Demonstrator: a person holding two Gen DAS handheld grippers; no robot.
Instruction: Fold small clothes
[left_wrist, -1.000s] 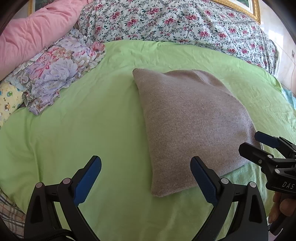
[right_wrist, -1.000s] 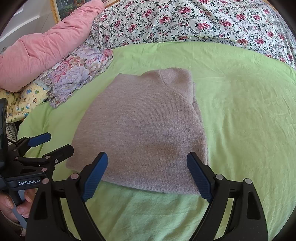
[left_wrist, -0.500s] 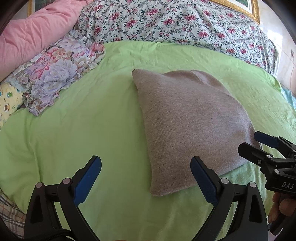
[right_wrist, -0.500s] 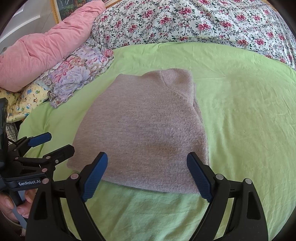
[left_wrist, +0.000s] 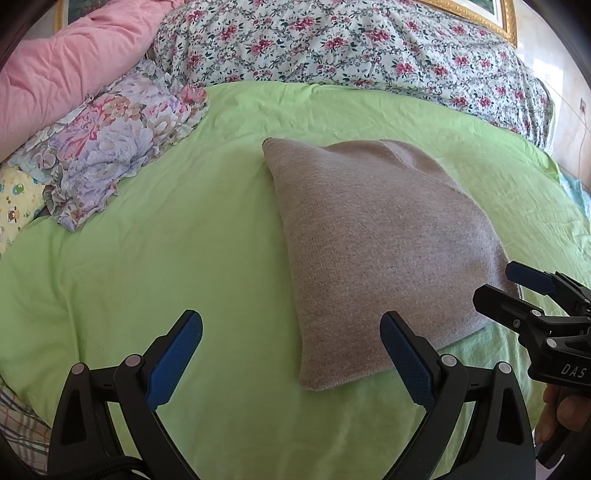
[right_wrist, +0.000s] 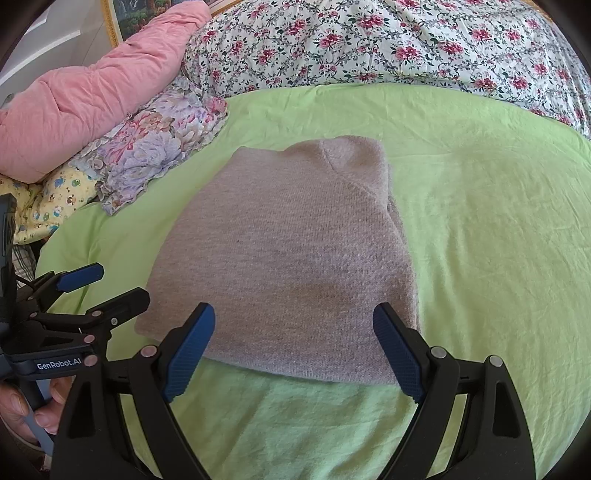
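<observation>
Nearest in the left wrist view, the left gripper (left_wrist: 291, 350) hangs over the green sheet (left_wrist: 147, 258) with its blue-padded fingers (left_wrist: 173, 356) spread wide and nothing between them. Its right finger overlaps the near left corner of the sweater (left_wrist: 376, 251) in the picture; whether it touches the knit cannot be told. At the right edge of that view the right gripper (left_wrist: 517, 284) shows side-on, fingers apart, near the sweater's near right edge, with a hand (left_wrist: 561, 417) below it.

In the right wrist view, the right gripper (right_wrist: 295, 350) also stands wide open and empty, its two pads framing the near hem of the sweater (right_wrist: 288, 258). The left gripper (right_wrist: 103, 284) enters from the left, fingers parted, just beside the sweater's near left corner, with a hand (right_wrist: 22, 410) on its handle.

The sweater, a taupe knit, lies folded flat near the middle of the sheet, a compact block with the collar end on the far side.

Farther back on the left, a lilac floral cloth (right_wrist: 155, 144) lies rumpled on the sheet's edge, next to a yellow print fabric (right_wrist: 55, 199). Behind them rests a pink quilt (right_wrist: 92, 92), and a white floral cover (right_wrist: 388, 40) runs across the far side
</observation>
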